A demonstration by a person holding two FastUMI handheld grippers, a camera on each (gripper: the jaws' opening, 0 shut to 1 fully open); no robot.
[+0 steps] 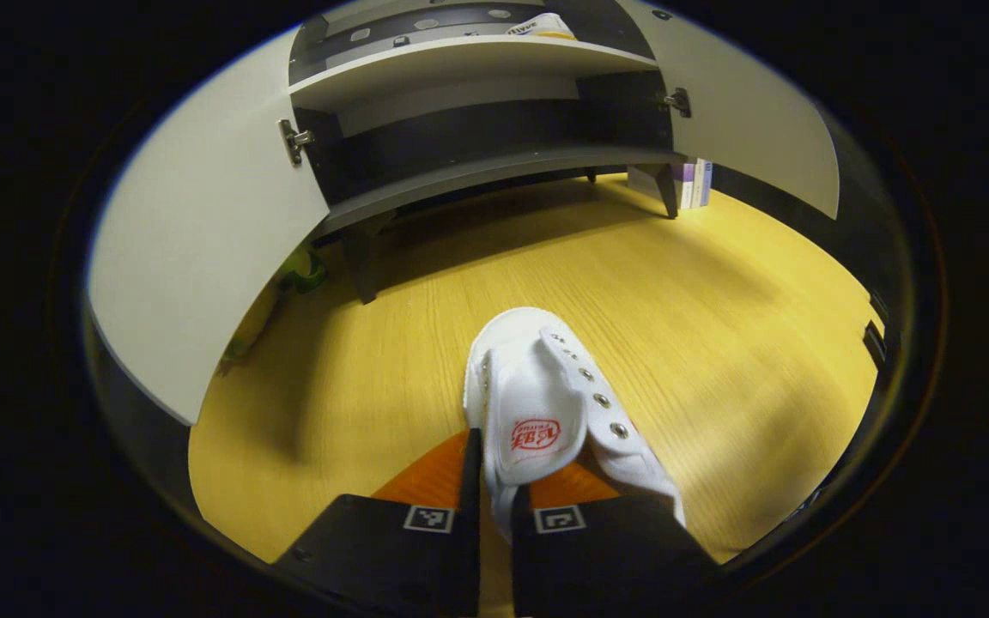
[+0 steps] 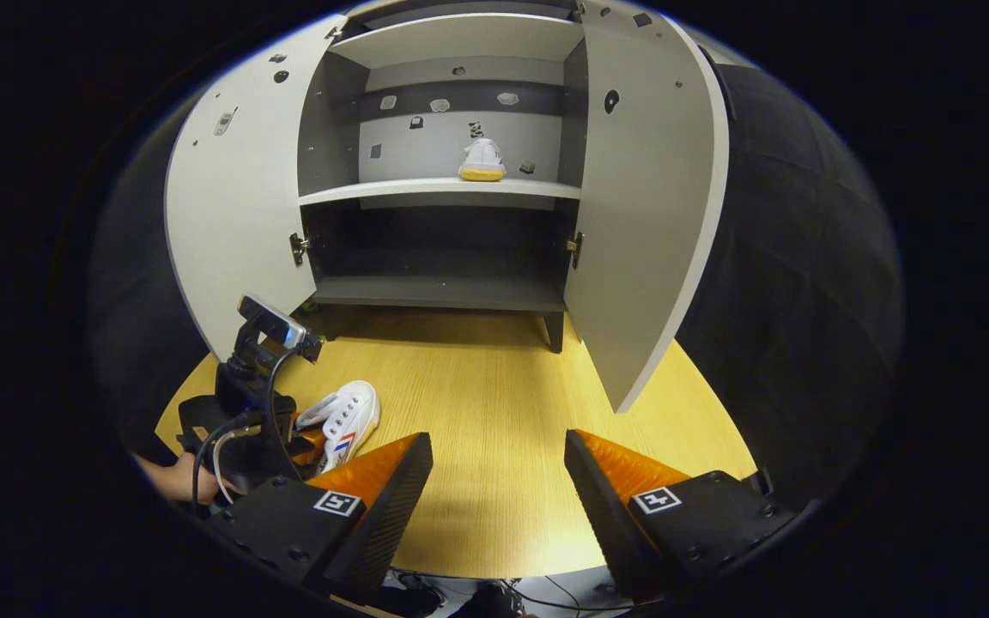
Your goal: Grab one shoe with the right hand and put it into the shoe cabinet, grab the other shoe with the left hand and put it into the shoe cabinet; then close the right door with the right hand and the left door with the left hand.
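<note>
Left gripper [image 1: 494,506]: fingers clamped on white canvas shoe [image 1: 537,403], heel hidden.
Right gripper [image 2: 499,472]: fingers apart, holding nothing.
Cabinet [image 2: 443,189]: matte grey, second shoe [image 2: 482,161] on shelf.

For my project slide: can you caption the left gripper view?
Left gripper clamped on a white shoe on the wooden table, facing the open shoe cabinet.

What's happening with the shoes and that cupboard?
A person is putting shoes away using two hand-held grippers. One white shoe already sits on the upper shelf of the shoe cabinet, whose two doors stand open. The left hand-held gripper is pinching the other white shoe on the wooden table, ready to carry it over. The right hand-held gripper is open and holds nothing. The doors have not been closed yet.
</note>
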